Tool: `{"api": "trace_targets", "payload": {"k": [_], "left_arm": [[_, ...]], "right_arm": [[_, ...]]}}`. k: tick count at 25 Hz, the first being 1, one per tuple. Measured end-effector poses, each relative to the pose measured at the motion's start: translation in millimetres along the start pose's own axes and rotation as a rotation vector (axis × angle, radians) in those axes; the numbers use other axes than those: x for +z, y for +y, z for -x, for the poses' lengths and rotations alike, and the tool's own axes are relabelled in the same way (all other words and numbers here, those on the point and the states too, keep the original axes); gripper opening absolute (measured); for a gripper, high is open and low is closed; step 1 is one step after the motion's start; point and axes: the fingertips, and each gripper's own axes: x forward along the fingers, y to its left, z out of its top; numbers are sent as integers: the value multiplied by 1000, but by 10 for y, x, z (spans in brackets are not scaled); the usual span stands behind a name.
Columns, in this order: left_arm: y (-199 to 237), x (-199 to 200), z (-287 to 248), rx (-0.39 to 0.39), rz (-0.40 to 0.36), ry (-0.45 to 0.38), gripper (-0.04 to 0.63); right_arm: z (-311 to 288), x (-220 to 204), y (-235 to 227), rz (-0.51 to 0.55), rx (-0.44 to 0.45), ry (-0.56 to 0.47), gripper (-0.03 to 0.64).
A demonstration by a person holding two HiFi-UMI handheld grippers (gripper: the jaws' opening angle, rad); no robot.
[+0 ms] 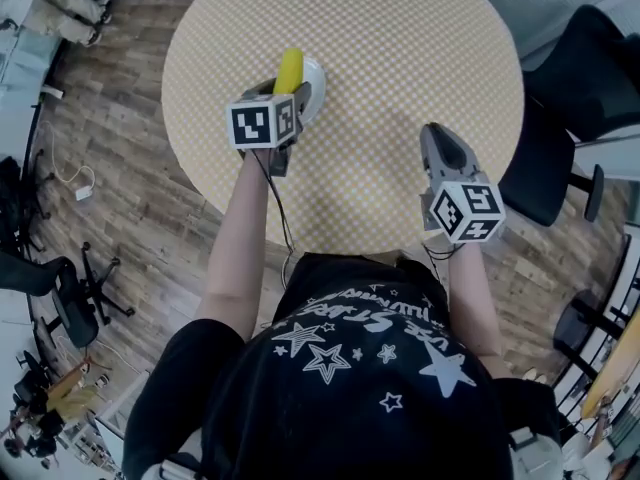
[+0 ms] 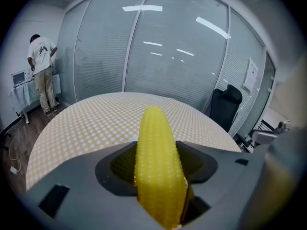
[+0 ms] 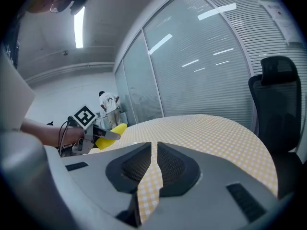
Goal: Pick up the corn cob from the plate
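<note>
Fingers (image 2: pixel 86 186) of the left gripper (image 1: pixel 292 90) are clamping the corn cob (image 2: pixel 158 162) from both sides, its rounded tip sticking out ahead past the jaws. In the head view the corn cob (image 1: pixel 289 68) is sitting in the upper middle of the frame, directly over the white plate (image 1: pixel 315 86). Gripping it across its width is likely giving the pads the firmest hold on the bumpy kernels. From the right gripper view, at centre left, the left gripper (image 3: pixel 103 135) is hanging above the table's (image 3: pixel 216 133) edge with the yellow cob (image 3: pixel 117 128) in it, so the cob is probably clear of the plate.

At the lower right of the head view the right gripper (image 1: pixel 437 133) is resting idle over the checked table (image 1: pixel 400 68), well apart from the plate. Its fingers (image 3: pixel 129 166) are lying closed together with nothing between them.

Both marker cubes are showing only black-and-white square patterns, no words. White lettering among stars is running across the person's black shirt (image 1: pixel 370 348), but I cannot read it reliably. A sheet (image 2: pixel 250 75) on the glass wall is too small to read.
</note>
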Motion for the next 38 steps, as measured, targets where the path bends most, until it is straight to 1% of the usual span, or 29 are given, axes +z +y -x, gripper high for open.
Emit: {"api": "trace_targets", "payload": {"k": [7, 12, 16, 20, 22, 25, 29, 35, 38], "left_arm": [[-452, 375, 872, -30, -12, -251, 247], [-882, 578, 1435, -19, -13, -427, 247], [-1280, 732, 1880, -32, -55, -575, 247], [-1622, 743, 2234, -11, -110, -678, 247], [-1742, 691, 2301, 9, -124, -714, 247], [-1872, 529, 2303, 34, -112, -744, 247], [-2076, 299, 2412, 113, -156, -779, 247], [-2357, -72, 2544, 187, -179, -787, 247], [-2485, -312, 2545, 205, -162, -779, 247]], "right_arm": [[155, 125, 230, 55, 101, -28, 52], [392, 165, 197, 78, 149, -51, 52], [592, 156, 138, 88, 173, -59, 52], [770, 185, 103, 99, 196, -76, 52], [837, 204, 76, 102, 211, -87, 52], [934, 200, 51, 107, 238, -96, 52], [1069, 182, 31, 112, 272, -104, 52], [1356, 77, -11, 102, 322, -114, 52], [1561, -33, -41, 101, 351, -109, 51]]}}
